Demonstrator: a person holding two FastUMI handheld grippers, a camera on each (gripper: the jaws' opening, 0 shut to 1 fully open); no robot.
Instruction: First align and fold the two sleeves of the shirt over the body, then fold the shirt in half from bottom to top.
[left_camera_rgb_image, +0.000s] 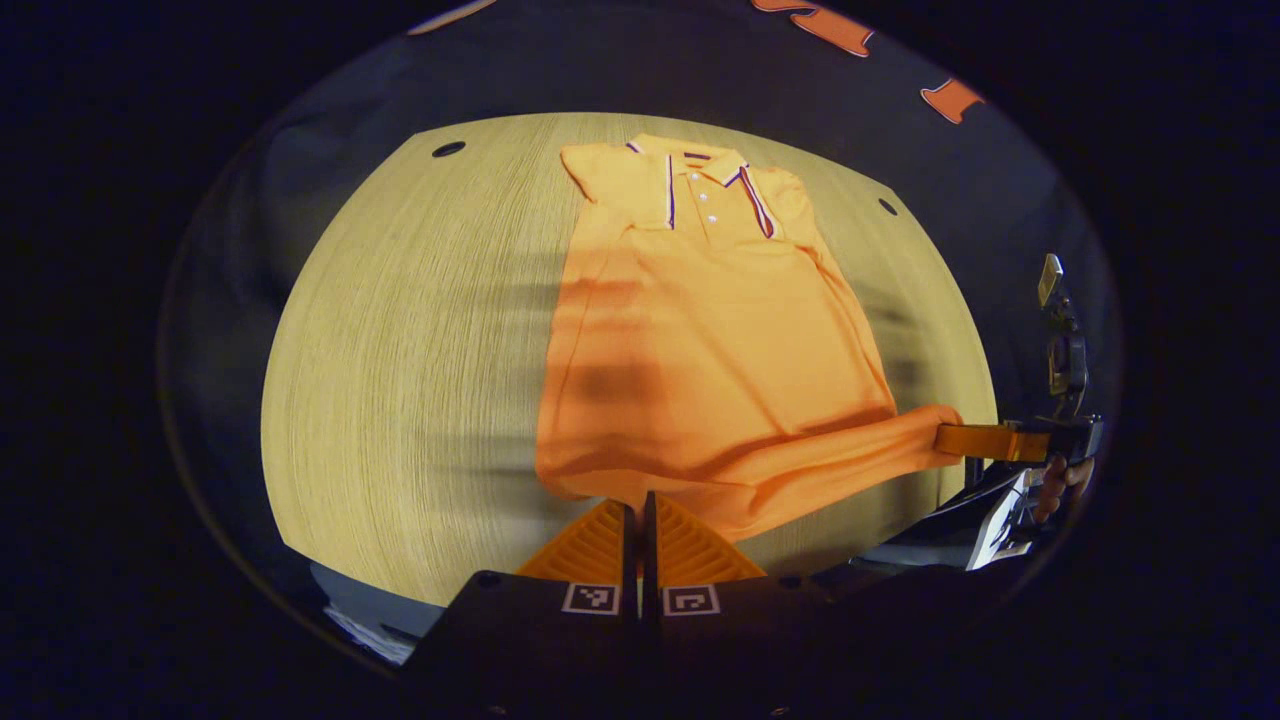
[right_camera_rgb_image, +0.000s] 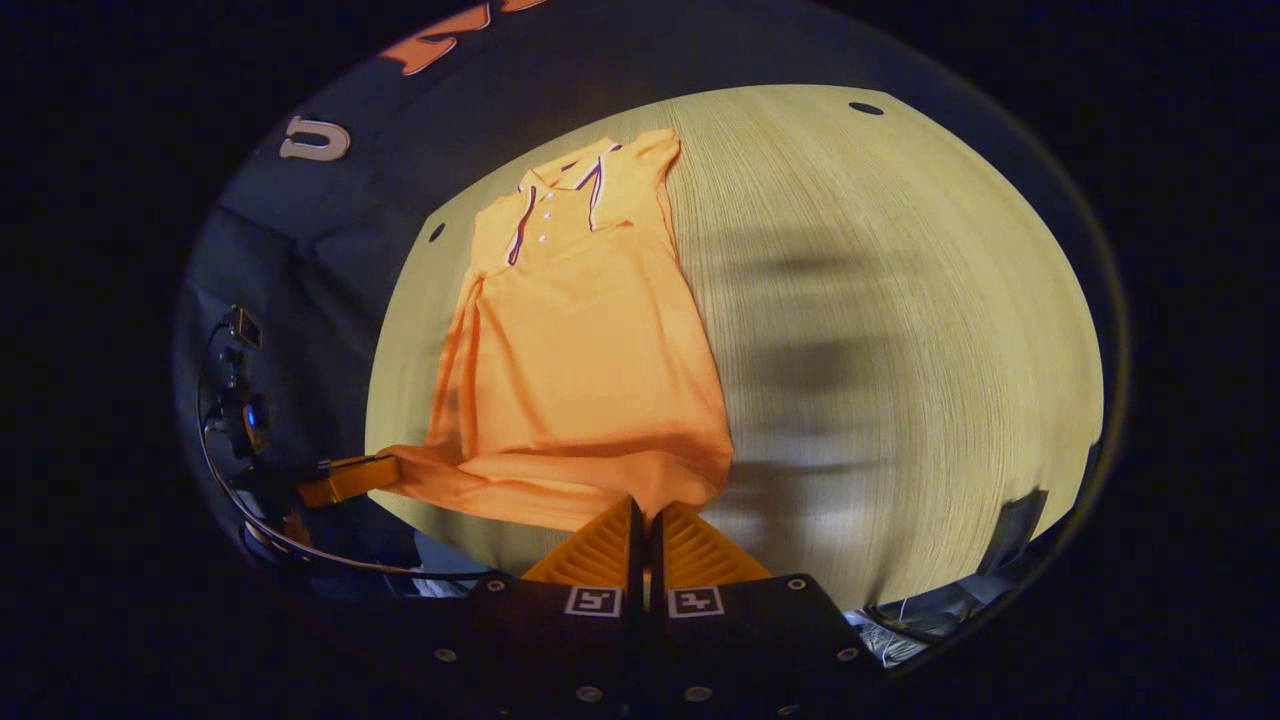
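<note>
the bench (left_camera_rgb_image: 400, 400) carried the shirt (left_camera_rgb_image: 700, 340) flat, sleeves already folded over the body, its long axis running straight away from me, collar (left_camera_rgb_image: 700, 165) far and hem (left_camera_rgb_image: 700, 490) near. i judged the bottom-to-top fold was next, so the hem had to travel along that axis toward the collar. my left gripper (left_camera_rgb_image: 640, 525) had its jaws pressed together on one hem corner, my right gripper (right_camera_rgb_image: 645, 530) clamped on the other, equally near.
</note>
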